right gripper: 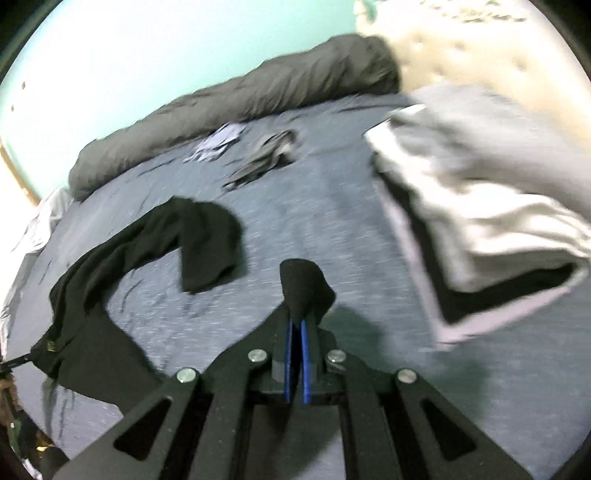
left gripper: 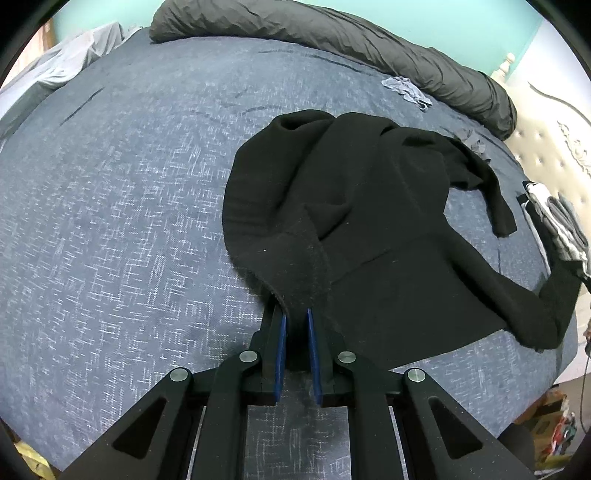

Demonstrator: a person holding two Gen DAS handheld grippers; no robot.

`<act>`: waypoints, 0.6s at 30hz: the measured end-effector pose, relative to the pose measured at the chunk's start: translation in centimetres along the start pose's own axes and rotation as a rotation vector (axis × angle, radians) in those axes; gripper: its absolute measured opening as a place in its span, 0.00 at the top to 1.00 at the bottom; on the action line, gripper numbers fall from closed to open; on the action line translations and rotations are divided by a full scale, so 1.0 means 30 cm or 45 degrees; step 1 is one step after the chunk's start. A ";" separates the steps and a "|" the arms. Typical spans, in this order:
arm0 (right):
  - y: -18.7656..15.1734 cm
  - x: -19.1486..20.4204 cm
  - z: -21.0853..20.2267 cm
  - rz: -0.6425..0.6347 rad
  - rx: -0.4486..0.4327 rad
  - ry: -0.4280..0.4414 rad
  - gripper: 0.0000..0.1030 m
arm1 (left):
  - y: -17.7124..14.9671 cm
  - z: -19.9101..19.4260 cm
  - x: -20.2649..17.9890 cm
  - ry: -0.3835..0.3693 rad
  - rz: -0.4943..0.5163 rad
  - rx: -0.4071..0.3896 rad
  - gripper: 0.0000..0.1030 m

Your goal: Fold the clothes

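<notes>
A black long-sleeved sweater [left gripper: 369, 221] lies crumpled on the blue bedspread [left gripper: 110, 221]. My left gripper [left gripper: 294, 317] is shut on its near edge, with black fabric bunched between the blue pads. One sleeve [left gripper: 546, 306] stretches off to the right. In the right wrist view my right gripper [right gripper: 297, 323] is shut on that sleeve's cuff [right gripper: 303, 284], which sticks up past the fingertips. The rest of the sweater [right gripper: 140, 251] trails away to the left over the bedspread [right gripper: 314, 206]. The right wrist view is motion-blurred.
A stack of folded grey, white and black clothes [right gripper: 480, 192] sits at the right, close to the right gripper, also seen as the stack [left gripper: 561, 225]. A rolled grey duvet [left gripper: 332, 33] lines the far side. Two small loose garments [right gripper: 218, 144] [right gripper: 266, 155] lie near it. A padded headboard [left gripper: 546, 140] is on the right.
</notes>
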State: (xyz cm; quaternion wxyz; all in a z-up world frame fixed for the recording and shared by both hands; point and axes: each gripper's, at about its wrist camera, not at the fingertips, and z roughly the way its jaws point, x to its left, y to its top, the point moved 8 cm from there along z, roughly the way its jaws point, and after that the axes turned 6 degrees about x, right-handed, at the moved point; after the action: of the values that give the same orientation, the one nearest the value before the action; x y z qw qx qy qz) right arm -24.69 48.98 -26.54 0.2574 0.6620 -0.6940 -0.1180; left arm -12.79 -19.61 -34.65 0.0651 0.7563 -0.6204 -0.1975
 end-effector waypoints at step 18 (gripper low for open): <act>-0.069 -0.386 -0.158 0.189 -0.086 -0.277 0.97 | 0.020 -0.063 0.073 0.082 -0.018 -0.053 0.96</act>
State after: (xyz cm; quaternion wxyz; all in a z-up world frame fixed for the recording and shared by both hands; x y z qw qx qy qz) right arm -20.57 60.96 -25.95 0.2108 0.5831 -0.7604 -0.1933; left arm -12.29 -22.15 -33.18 0.0995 0.7649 -0.6085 -0.1865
